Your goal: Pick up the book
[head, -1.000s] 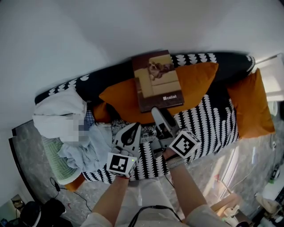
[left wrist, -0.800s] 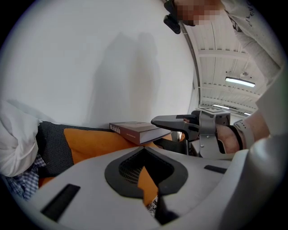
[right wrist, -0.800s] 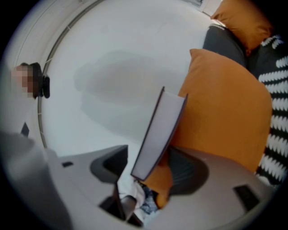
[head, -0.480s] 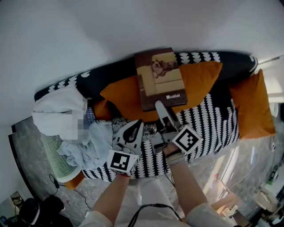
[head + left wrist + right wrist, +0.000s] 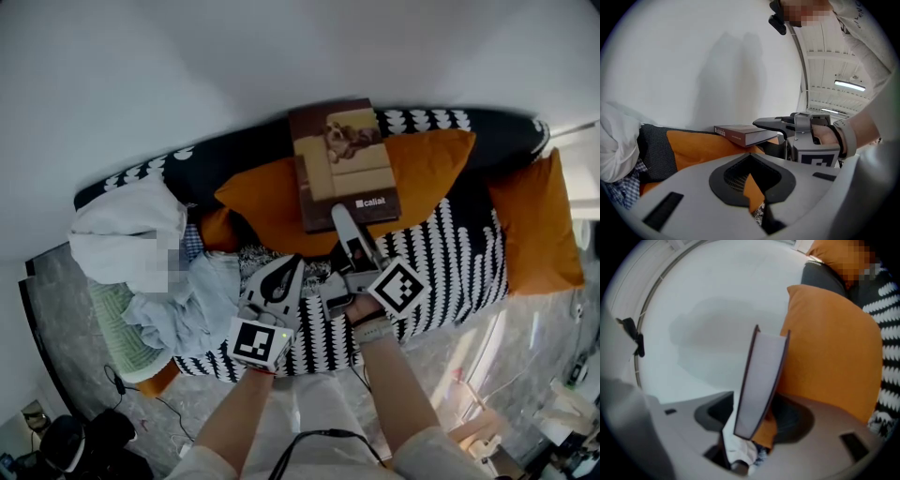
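book (image 5: 342, 164) flat on orange pillow (image 5: 267, 202), not raised | your right gripper (image 5: 341, 217): jaws apart astride its near edge, no clamp | your left gripper (image 5: 291, 270): jaws together, empty | squeeze and lift look outstanding

One book (image 5: 342, 159), two grippers (image 5: 289, 267) — two large orange cushions (image 5: 267, 202).
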Demonstrator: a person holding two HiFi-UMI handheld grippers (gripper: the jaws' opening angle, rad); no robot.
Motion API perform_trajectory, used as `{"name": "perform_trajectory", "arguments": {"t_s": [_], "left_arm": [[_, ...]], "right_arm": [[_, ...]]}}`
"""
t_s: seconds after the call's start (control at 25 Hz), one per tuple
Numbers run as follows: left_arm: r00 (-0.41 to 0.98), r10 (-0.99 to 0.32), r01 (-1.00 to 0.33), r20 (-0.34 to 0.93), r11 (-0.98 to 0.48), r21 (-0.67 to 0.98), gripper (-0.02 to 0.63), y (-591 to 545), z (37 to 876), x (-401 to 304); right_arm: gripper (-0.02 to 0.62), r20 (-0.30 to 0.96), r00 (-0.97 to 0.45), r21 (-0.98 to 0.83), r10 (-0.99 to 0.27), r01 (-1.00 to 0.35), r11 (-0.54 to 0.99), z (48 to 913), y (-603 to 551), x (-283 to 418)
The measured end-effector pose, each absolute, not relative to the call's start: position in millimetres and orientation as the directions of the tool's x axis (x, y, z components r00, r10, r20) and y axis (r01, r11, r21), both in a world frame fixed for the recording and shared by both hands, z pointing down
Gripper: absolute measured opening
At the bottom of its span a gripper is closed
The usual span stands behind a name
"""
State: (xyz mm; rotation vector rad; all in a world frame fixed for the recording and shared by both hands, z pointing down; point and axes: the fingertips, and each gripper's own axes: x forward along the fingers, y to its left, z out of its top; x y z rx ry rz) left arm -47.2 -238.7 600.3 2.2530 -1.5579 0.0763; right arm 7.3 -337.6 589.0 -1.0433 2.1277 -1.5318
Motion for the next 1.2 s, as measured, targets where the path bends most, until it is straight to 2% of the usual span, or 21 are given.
{"name": "perform_trajectory", "arguments": {"t_s": [0.28,0.44,1.2], "left_arm": [[0.372,-0.886,-0.909,0.277,-0.287,0.303,0.023,-236.7,601.8,-45.4],[0.370,-0.887,-0.909,0.277,-0.285,0.303,0.022,-234.3,601.6,-45.4],[0.384,-0.885,-0.910,0.265,-0.313,0.272,0.023,-224.6,598.6,-47.3]], "right_arm": [[0.253,0.157,-0.656,-0.934,-0.739,-0.341,0.104,595.0,-342.1,12.3],[0.207,0.176,-0.636,-0.940,-0.752,-0.334,0.063,598.1,-341.8,15.2],[0.176,0.166,-0.611,-0.962,-0.774,-0.274,0.010,594.9,-332.5,25.4]]}}
